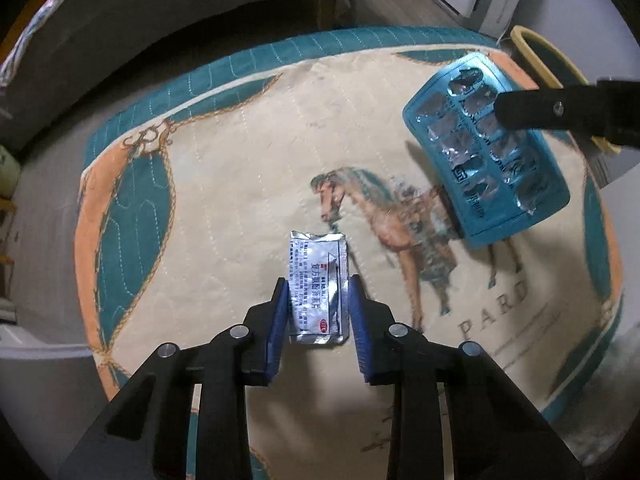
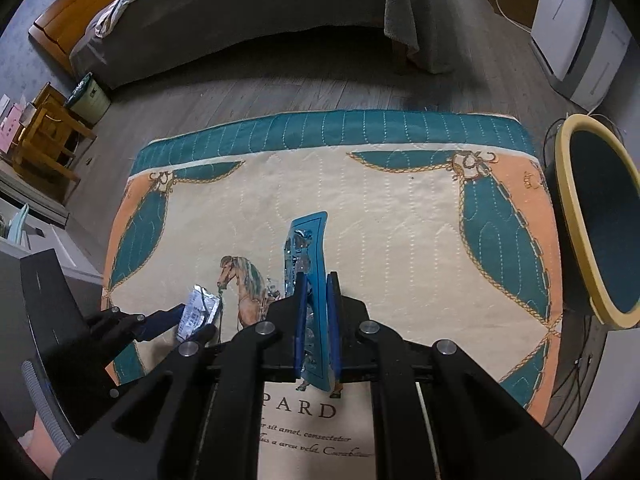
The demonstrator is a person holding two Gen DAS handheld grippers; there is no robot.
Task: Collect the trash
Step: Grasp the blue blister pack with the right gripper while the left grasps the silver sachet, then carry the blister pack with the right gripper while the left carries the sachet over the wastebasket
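A silver foil medicine sachet [image 1: 318, 286] lies on the horse-print mat [image 1: 240, 184]. My left gripper [image 1: 318, 286] straddles it, its blue pads at both sides of the sachet, jaws apart and close to its edges. In the right wrist view the left gripper [image 2: 196, 318] shows at the sachet [image 2: 199, 310]. My right gripper [image 2: 317, 280] is shut on an empty blue blister pack [image 2: 310, 248], held on edge above the mat. The pack [image 1: 486, 148] also shows in the left wrist view, with a right finger [image 1: 532, 110] on it.
A dark bin with a yellow rim [image 2: 600, 216] stands off the mat's right edge, with cables below it. A grey sofa [image 2: 240, 20] lies beyond the mat. Wooden furniture [image 2: 44, 140] and a small bucket [image 2: 90, 96] stand at the left. A white appliance [image 2: 580, 32] is at the back right.
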